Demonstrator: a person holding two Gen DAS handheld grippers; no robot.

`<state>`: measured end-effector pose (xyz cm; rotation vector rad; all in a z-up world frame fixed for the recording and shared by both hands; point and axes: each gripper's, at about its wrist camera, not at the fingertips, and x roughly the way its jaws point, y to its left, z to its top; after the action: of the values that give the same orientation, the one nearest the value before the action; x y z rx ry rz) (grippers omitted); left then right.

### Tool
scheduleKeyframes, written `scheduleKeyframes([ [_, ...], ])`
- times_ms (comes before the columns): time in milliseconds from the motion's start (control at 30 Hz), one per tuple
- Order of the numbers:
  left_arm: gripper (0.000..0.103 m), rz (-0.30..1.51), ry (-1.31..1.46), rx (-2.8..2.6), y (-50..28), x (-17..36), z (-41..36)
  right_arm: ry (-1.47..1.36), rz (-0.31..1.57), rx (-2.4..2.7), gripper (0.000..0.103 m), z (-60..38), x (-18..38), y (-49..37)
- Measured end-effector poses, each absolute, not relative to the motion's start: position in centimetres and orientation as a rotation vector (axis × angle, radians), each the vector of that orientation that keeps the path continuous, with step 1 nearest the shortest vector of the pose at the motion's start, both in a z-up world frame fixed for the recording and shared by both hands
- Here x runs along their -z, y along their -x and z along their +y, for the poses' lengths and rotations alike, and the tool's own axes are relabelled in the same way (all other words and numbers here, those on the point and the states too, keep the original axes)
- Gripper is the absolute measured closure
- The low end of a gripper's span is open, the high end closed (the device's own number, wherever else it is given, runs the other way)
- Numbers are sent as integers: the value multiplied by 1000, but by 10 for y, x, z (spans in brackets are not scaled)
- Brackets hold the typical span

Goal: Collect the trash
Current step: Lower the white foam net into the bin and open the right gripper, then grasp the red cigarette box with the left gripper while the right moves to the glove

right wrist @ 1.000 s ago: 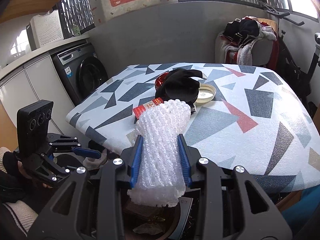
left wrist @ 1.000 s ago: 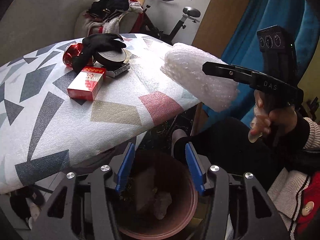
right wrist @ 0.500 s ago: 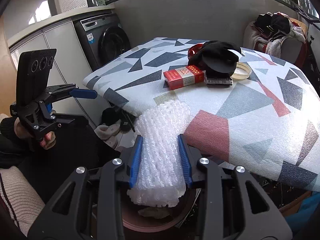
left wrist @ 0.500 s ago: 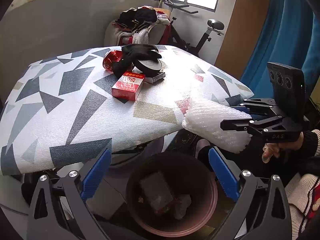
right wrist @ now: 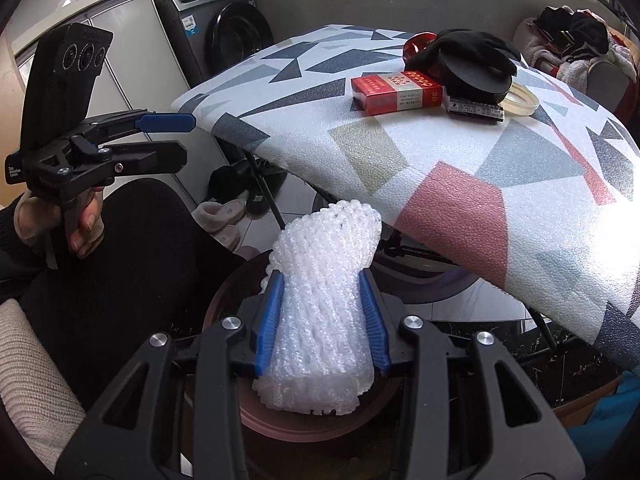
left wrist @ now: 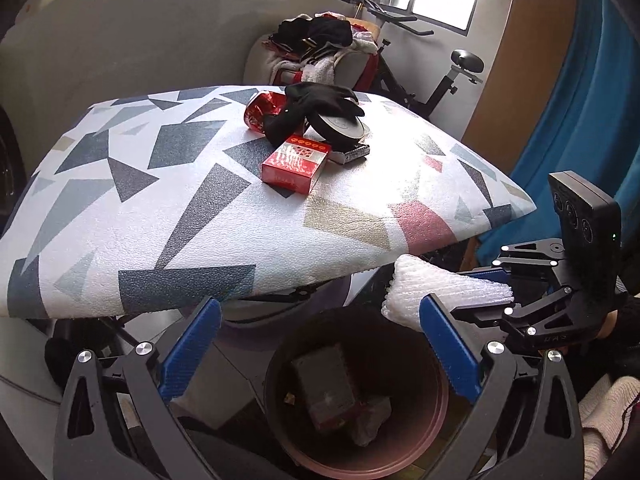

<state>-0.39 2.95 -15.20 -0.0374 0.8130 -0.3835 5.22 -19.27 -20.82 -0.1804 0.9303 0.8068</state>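
Observation:
A white foam net wrap (right wrist: 324,300) sits between the blue pads of my right gripper (right wrist: 322,308), which still press its sides while the jaws are opening. It hangs over the dark round trash bin (right wrist: 224,300). In the left wrist view, the same wrap (left wrist: 432,288) pokes out of the right gripper (left wrist: 472,296) above the bin's right rim (left wrist: 440,396). Several scraps lie in the bin. My left gripper (left wrist: 318,332) stands wide open and empty over the bin. The right wrist view shows the left gripper (right wrist: 182,140) to the left.
The table (left wrist: 160,240) with its triangle-patterned cover overhangs the bin. On it lie a red box (left wrist: 296,162), a black glove (left wrist: 320,98), a black round lid (left wrist: 340,126) and a red shiny wrapper (left wrist: 260,110). Slippers (right wrist: 224,216) and a washing machine (right wrist: 228,36) are behind.
My left jaws spread from half open to wide open. The right gripper sank with the foam wrap from table height to just above the bin.

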Motion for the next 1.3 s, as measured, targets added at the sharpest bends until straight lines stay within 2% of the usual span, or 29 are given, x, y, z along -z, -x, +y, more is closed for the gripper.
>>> scheduleKeyframes([
  [233,6,833,68,369,1,155,34,199,957,-798,55,-189,214,-53],
  [300,6,832,78,367,1,156,36,206,960,-798,48,-187,215,-53],
  [333,6,832,82,366,1,156,37,208,962,-797,41,-187,215,-53],
  [367,6,832,86,365,1,156,38,210,962,-794,28,-187,216,-54],
  [433,6,832,92,363,1,155,39,205,958,-786,12,-187,215,-55],
  [467,6,832,94,361,2,155,39,199,954,-782,10,-188,214,-55],
  [733,6,837,96,356,1,156,39,171,945,-747,6,-192,213,-61],
  [1300,6,845,94,344,-2,158,39,152,924,-696,6,-199,209,-65],
])
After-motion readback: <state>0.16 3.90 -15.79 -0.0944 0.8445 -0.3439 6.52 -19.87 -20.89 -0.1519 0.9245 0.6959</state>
